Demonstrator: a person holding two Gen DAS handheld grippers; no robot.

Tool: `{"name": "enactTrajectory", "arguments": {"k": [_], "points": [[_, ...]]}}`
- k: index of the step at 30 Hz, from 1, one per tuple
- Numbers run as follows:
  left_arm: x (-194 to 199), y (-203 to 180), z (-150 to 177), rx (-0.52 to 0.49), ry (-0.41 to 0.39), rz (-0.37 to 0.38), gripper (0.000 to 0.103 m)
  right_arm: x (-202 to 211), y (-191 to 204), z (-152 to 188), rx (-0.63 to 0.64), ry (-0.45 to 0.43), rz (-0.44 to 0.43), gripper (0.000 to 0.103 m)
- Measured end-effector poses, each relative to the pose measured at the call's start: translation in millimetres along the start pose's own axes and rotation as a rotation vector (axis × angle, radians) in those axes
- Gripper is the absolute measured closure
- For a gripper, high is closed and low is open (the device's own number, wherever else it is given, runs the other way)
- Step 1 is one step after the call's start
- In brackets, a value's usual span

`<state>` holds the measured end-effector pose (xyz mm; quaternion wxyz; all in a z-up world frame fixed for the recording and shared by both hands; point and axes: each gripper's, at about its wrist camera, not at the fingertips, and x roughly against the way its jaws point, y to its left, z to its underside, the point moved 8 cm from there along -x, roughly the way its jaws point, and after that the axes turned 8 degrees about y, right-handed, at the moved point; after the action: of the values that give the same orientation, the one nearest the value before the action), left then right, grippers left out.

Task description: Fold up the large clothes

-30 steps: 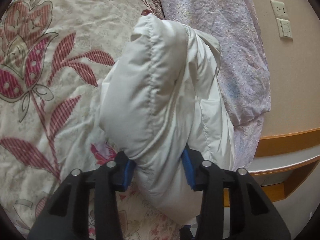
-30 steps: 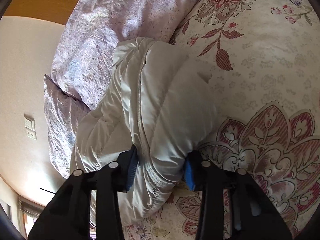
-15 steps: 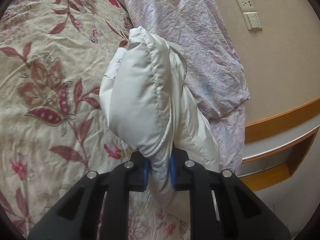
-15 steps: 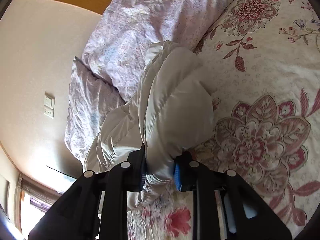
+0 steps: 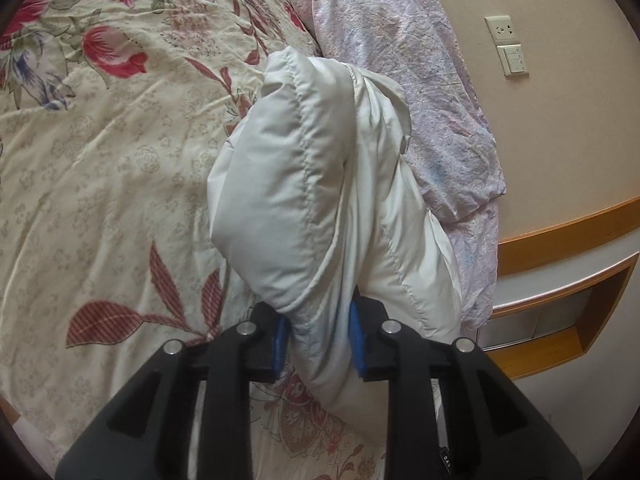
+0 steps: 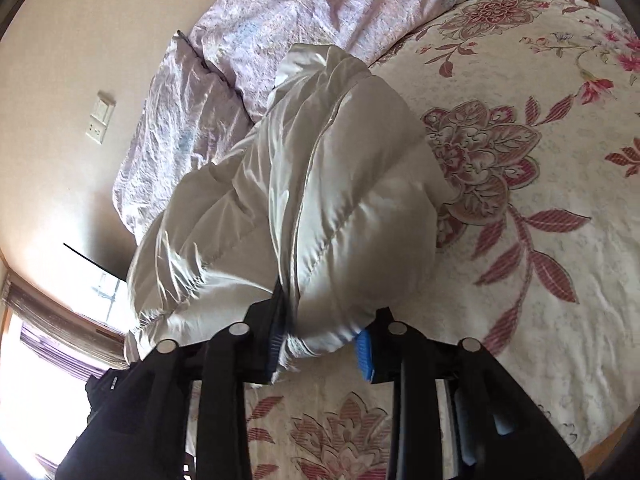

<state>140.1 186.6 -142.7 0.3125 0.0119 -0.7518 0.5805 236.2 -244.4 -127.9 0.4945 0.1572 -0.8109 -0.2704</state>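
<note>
A white puffy quilted jacket (image 5: 304,184) hangs bunched over the floral bedspread (image 5: 100,160). My left gripper (image 5: 320,340) is shut on a thick fold of it, the blue pads pressing both sides. In the right wrist view the same jacket (image 6: 320,208) hangs folded over above the bedspread (image 6: 540,240). My right gripper (image 6: 322,346) is shut on another fold of it. The jacket's lower part hides the fingertips of both grippers.
A lilac duvet (image 5: 400,60) lies bunched along the wall side of the bed, also in the right wrist view (image 6: 320,12). A wooden headboard shelf (image 5: 560,288) and wall sockets (image 5: 508,46) are at the right. A bright window (image 6: 48,360) is at lower left.
Both grippers have lifted and swung the jacket, so the bed looks farther and more of it shows. The jaws, wide a second ago, closed tighter and now hold a thick fold.
</note>
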Motion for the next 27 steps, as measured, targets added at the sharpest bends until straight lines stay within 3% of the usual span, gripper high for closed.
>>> {"name": "enactTrajectory", "arguments": {"k": [3, 5, 8, 13, 16, 18, 24, 27], "points": [[2.0, 3.8, -2.2, -0.026, -0.029, -0.061, 0.051, 20.6, -0.6, 2.3, 0.065, -0.079, 0.12, 0.045], [8.2, 4.6, -6.9, -0.051, -0.075, -0.1, 0.037, 41.0, 1.3, -4.2, 0.116, -0.187, 0.236, 0.044], [9.8, 3.8, -12.6, -0.087, -0.09, -0.124, 0.035, 59.8, 19.3, -17.3, 0.205, -0.295, 0.337, 0.044], [5.1, 2.3, -16.3, -0.138, -0.07, -0.163, 0.035, 27.0, 93.9, -22.9, 0.433, -0.223, 0.233, 0.046], [3.6, 0.6, -17.7, -0.178, -0.073, -0.206, 0.033, -2.2, 133.2, -19.2, 0.525, -0.156, 0.177, 0.054], [1.3, -3.1, -17.9, -0.215, -0.074, -0.242, 0.032, -22.0, 152.7, -15.3, 0.571, -0.118, 0.176, 0.058], [1.7, -8.6, -20.0, -0.335, -0.084, -0.358, 0.019, -55.7, 176.9, 3.2, 0.641, -0.081, 0.214, 0.06], [0.8, -8.4, -22.5, -0.329, -0.063, -0.328, 0.017, -66.1, 175.6, 4.5, 0.641, -0.065, 0.237, 0.06]]}}
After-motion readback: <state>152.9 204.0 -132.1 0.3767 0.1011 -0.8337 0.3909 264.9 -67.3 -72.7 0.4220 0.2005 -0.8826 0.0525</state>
